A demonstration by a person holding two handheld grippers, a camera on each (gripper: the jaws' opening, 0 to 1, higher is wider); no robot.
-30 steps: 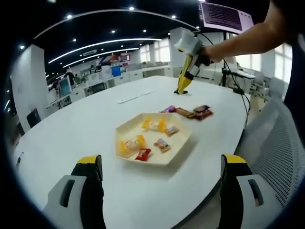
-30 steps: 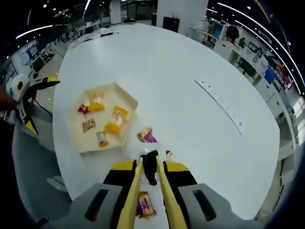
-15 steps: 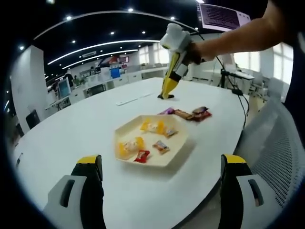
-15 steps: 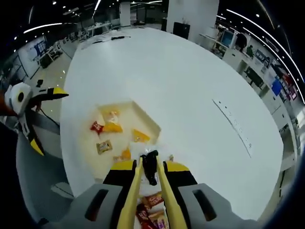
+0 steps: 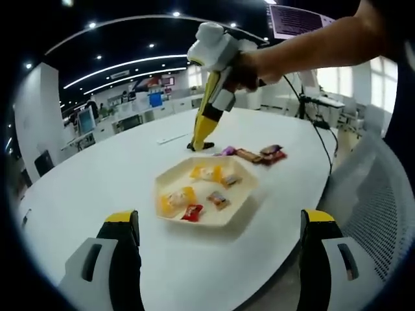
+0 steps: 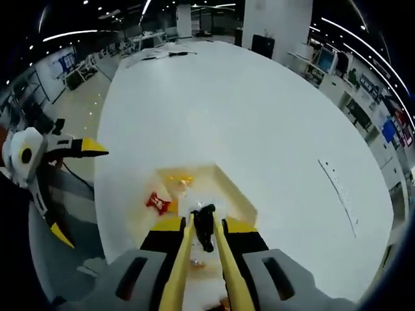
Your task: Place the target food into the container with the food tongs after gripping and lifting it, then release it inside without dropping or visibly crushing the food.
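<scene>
Tongs (image 6: pixel 202 228) sit pinched between the jaws of my right gripper (image 6: pixel 202 223), their yellow arms pressed close on a dark candy (image 6: pixel 206 233) at the tips. In the right gripper view the candy hangs over the cream tray (image 6: pixel 237 197), with a red sweet (image 6: pixel 156 202) at ten o'clock from it and a yellow one (image 6: pixel 179 182) at eleven. In the left gripper view I see the tongs (image 5: pixel 206 120) coming down from a hand (image 5: pixel 243 68) toward the tray's (image 5: pixel 170 217) twelve o'clock rim. Loose candies (image 5: pixel 254 153) lie on the white table (image 5: pixel 97 175) at two o'clock of the tray. My left gripper (image 5: pixel 217 249) stands spread wide, holding nothing, near the table edge.
</scene>
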